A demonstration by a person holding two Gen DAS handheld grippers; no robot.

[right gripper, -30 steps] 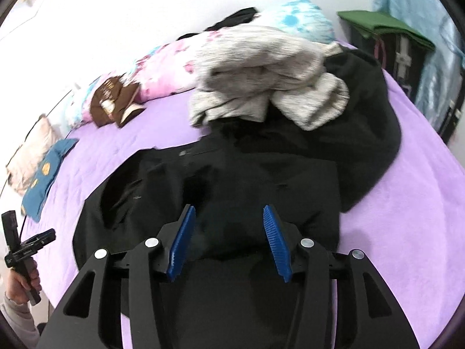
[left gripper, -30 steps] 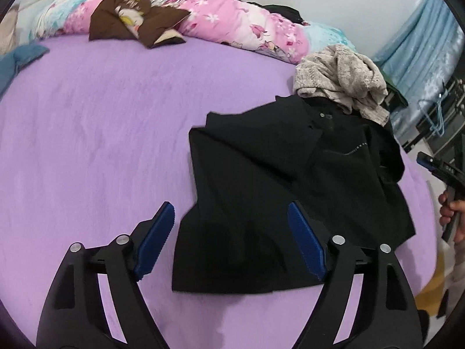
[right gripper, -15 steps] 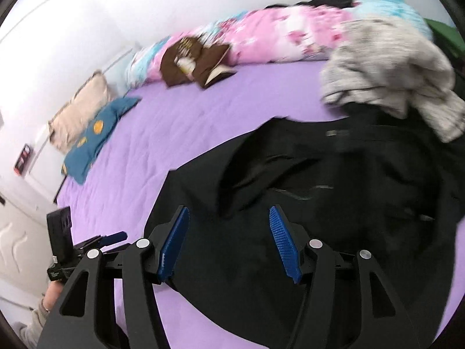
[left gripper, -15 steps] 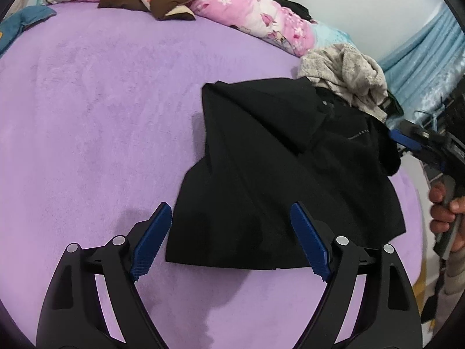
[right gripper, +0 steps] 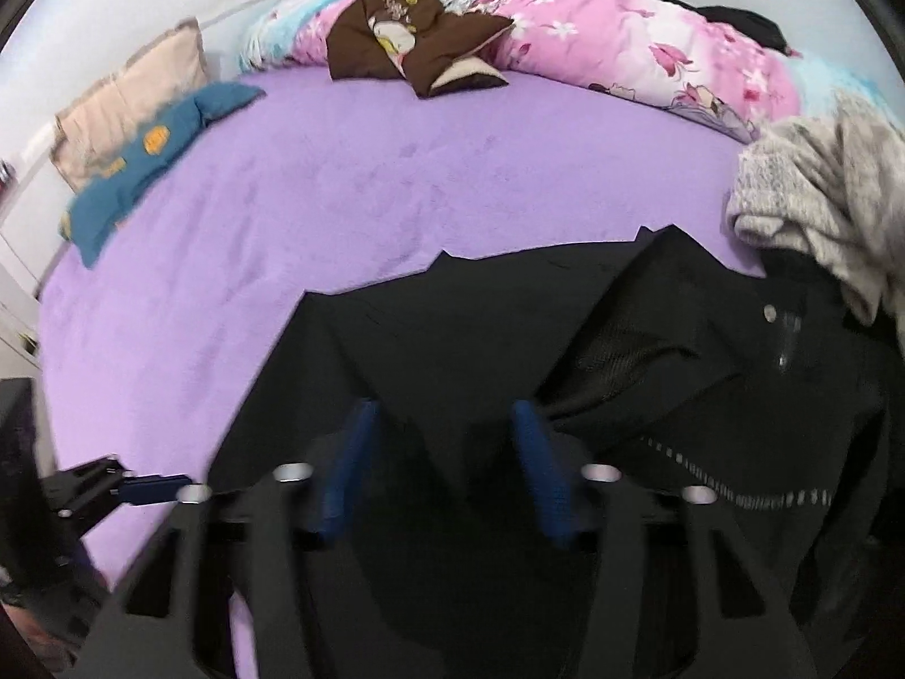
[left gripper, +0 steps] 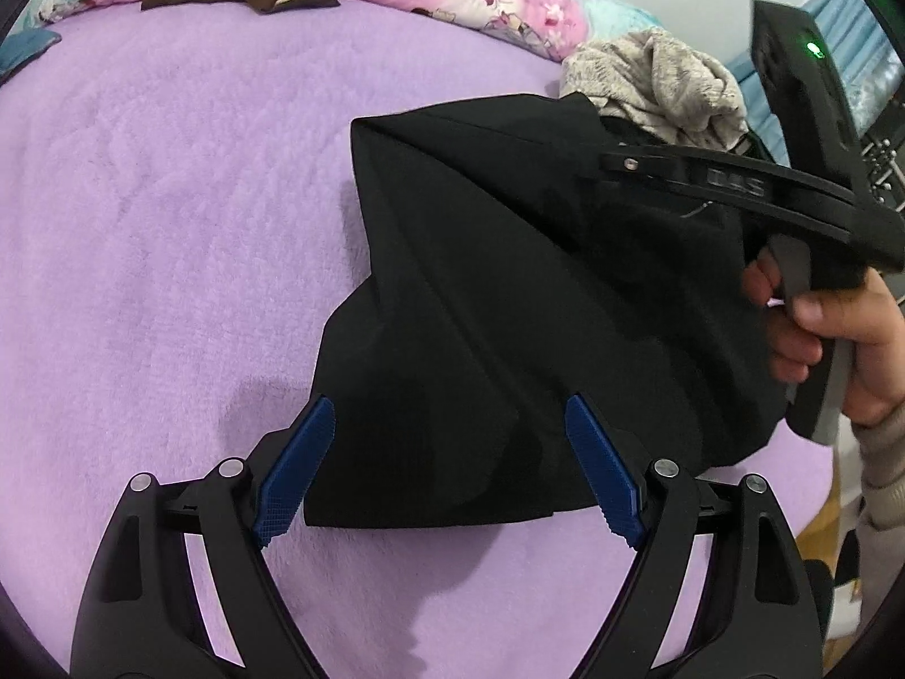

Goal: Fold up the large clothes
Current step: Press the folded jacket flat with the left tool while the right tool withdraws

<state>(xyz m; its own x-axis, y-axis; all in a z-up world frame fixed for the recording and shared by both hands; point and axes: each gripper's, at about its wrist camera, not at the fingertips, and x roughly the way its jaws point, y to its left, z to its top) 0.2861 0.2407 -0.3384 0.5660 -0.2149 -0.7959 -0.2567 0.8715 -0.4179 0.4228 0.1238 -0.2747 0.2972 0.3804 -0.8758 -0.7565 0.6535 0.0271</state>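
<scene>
A large black garment lies partly folded on the purple bed cover. My left gripper is open, its blue pads straddling the garment's near hem, just above it. My right gripper is open and blurred, low over the middle of the black garment, near a zip and a snap. The right gripper's body shows in the left wrist view, reaching over the garment from the right. The left gripper shows at the lower left of the right wrist view.
A grey knitted garment is heaped at the black garment's far right. A pink floral duvet and a brown garment lie along the bed's far edge. A blue garment and a beige pillow sit at the far left.
My left gripper has moved closer to the garment's near hem. My right gripper has swung in over the garment's middle and moved lower, and its body now shows large in the left view.
</scene>
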